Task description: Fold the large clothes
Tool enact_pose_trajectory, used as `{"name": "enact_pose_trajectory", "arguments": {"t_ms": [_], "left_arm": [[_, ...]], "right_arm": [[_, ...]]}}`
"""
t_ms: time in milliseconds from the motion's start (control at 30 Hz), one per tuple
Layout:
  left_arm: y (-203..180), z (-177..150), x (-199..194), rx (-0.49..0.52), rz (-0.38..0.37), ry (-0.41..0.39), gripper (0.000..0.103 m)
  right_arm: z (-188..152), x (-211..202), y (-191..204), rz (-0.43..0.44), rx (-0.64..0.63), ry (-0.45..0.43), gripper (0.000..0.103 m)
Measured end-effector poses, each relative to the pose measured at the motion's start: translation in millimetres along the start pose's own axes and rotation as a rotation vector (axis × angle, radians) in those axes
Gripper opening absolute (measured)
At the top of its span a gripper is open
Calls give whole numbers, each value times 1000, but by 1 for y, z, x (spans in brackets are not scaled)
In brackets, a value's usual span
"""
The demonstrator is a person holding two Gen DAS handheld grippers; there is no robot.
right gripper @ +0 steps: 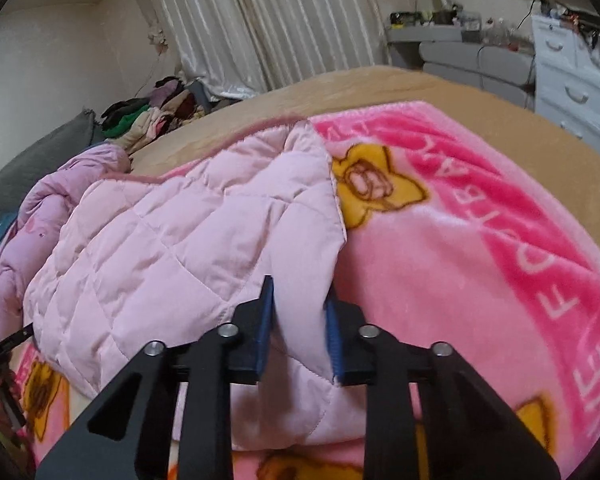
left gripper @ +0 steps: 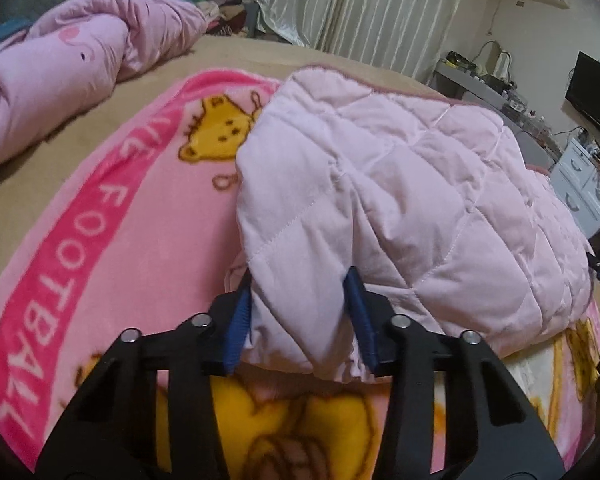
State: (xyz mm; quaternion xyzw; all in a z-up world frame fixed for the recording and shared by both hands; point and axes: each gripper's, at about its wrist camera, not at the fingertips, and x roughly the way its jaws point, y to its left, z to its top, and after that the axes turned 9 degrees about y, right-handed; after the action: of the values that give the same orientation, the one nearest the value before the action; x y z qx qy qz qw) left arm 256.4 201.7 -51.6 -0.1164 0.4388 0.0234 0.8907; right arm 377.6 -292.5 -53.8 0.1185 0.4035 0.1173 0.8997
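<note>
A pale pink quilted jacket (left gripper: 400, 184) lies in a heap on a pink cartoon blanket (left gripper: 112, 240) spread over a tan bed. My left gripper (left gripper: 300, 276) is shut on the jacket's near left edge, with a thick fold of fabric pinched between the blue pads (left gripper: 238, 320). In the right wrist view the same jacket (right gripper: 172, 248) stretches away to the left. My right gripper (right gripper: 299, 290) is shut on its near right corner, the cloth squeezed between the pads (right gripper: 264, 320). The jacket's underside is hidden.
A crumpled pink duvet (left gripper: 60, 80) lies at the far left of the bed. A pile of clothes (right gripper: 152, 116) sits by the curtains. White drawers (right gripper: 576, 80) and a grey desk stand beyond the bed's far right edge. Bare blanket (right gripper: 480, 280) lies to the right of the jacket.
</note>
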Motion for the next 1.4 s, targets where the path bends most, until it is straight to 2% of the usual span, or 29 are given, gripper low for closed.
{"name": "enact_pose_trajectory", "arguments": {"t_ms": [133,233,467,567,667,800,1300,1400], "left_arm": [[-3,15,-9,-21,16,-43,24],[-5,31,-15,-26,7,-77,22],[-9,56,3,-22,28,-63,21],[-7,63,19,-23,54,-18,22],[0,66,33,-52,46,26,24],[-2,62,42,-37,70,35,25],[-14,49,37,35,159,22,30],[-16,48,33,41,179,18,34]], "right_arm": [[19,-8,15,-41,14,-61,15],[38,-7,21,-63,34,-89,15],[64,33,19,-158,75,-39,14],[62,54,18,-196,83,4,14],[56,74,15,-221,95,59,14],[45,91,9,-234,95,98,15],[28,85,3,-236,92,121,22],[25,76,4,-246,95,117,34]]}}
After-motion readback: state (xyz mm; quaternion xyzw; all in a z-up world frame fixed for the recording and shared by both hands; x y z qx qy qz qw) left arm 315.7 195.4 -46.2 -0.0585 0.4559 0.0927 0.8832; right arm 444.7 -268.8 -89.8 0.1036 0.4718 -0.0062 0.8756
